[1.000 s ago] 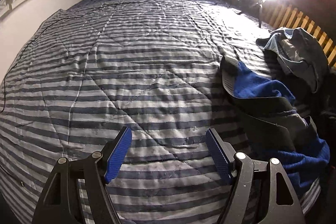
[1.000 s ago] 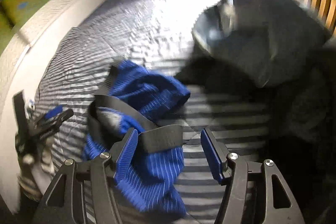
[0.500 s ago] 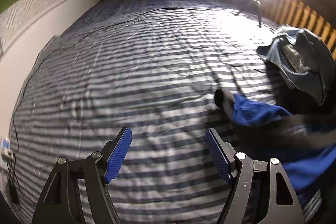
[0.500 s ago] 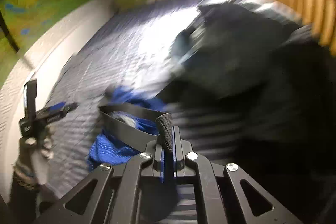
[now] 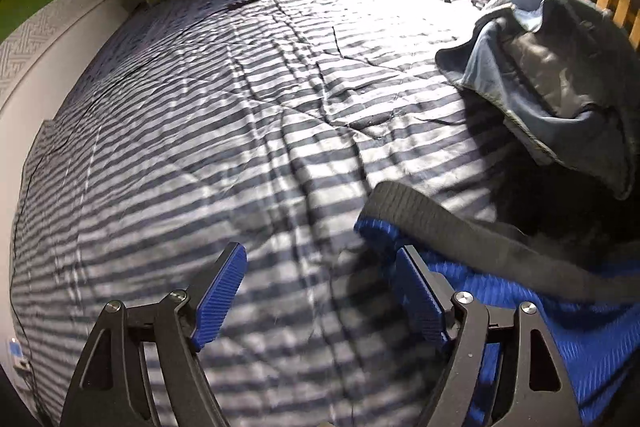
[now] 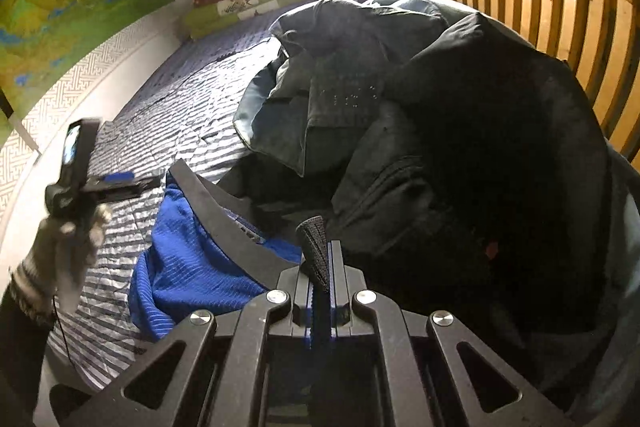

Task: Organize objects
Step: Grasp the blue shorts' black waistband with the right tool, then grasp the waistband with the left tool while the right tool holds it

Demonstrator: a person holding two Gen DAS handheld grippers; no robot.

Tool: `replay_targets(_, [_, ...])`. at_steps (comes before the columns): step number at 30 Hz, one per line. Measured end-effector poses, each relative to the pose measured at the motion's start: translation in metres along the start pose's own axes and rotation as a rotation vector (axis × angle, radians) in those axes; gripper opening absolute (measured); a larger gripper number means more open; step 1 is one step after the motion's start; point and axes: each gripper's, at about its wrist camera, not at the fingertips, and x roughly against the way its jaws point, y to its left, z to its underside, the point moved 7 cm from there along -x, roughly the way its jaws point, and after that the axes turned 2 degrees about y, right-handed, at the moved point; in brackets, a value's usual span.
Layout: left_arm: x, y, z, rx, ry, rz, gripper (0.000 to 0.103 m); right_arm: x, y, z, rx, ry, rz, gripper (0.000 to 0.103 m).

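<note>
On the bed (image 5: 224,131) with its striped quilt, the blue garment (image 6: 188,267) lies crumpled near the foot, just beside a heap of dark clothes (image 6: 460,147) piled against the slatted wooden rail (image 6: 560,7). The right claw (image 6: 320,263) is pressed together on a black edge of fabric that sticks up between its pads; it looks like the end of the blue garment's dark waistband (image 6: 224,219), though where the two join is hidden behind the claw.

The left claw (image 5: 320,291) hangs over the quilt with its jaws spreading wider and nothing between them. Its right-hand pad sits just beside the near end of the waistband, where the band curls over the blue cloth. In the right wrist view the person's gloved hand (image 6: 68,247) carries that claw at the edge of the bed.

I judge the step in hand to be taking up the blue garment to spread or fold it: one end is caught, the other is not yet. The next move calls for the left claw to slide toward the free end of the waistband and close there, well apart from the right claw's hold, so the garment can be drawn out flat on the bare quilt without dragging the dark heap along.
</note>
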Motion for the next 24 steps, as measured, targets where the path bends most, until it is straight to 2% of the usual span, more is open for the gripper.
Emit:
replay_targets(5, [-0.027, -0.014, -0.014, -0.021, 0.034, 0.021, 0.078, -0.010, 0.000, -0.002, 0.011, 0.022, -0.005, 0.006])
replay_targets(7, [-0.033, -0.021, -0.014, -0.042, 0.054, 0.041, 0.057, -0.014, 0.003, -0.003, 0.016, 0.032, -0.001, 0.008])
replay_targets(9, [-0.032, -0.027, -0.011, -0.047, 0.057, 0.074, 0.023, -0.017, 0.006, -0.003, 0.028, 0.040, 0.003, 0.008])
replay_targets(12, [-0.023, -0.025, -0.008, -0.045, 0.038, 0.058, 0.009, -0.021, 0.007, -0.002, 0.034, 0.055, -0.001, 0.013])
replay_targets(13, [-0.019, -0.022, -0.007, -0.037, 0.034, 0.063, 0.009, -0.022, 0.006, -0.002, 0.031, 0.061, -0.006, 0.016])
replay_targets(15, [-0.006, -0.011, -0.005, 0.001, 0.014, 0.082, 0.007, -0.025, 0.006, -0.002, 0.014, 0.079, -0.029, 0.030])
replay_targets(17, [0.010, 0.002, 0.002, 0.033, -0.002, 0.099, 0.006, -0.029, 0.008, -0.002, 0.009, 0.093, -0.049, 0.040])
replay_targets(21, [0.036, 0.028, 0.013, 0.055, -0.023, 0.100, 0.006, -0.046, 0.009, -0.005, 0.031, 0.116, 0.004, 0.040])
replay_targets(24, [0.048, 0.045, 0.022, 0.083, -0.031, 0.109, 0.006, -0.056, 0.012, -0.005, 0.033, 0.138, 0.000, 0.040])
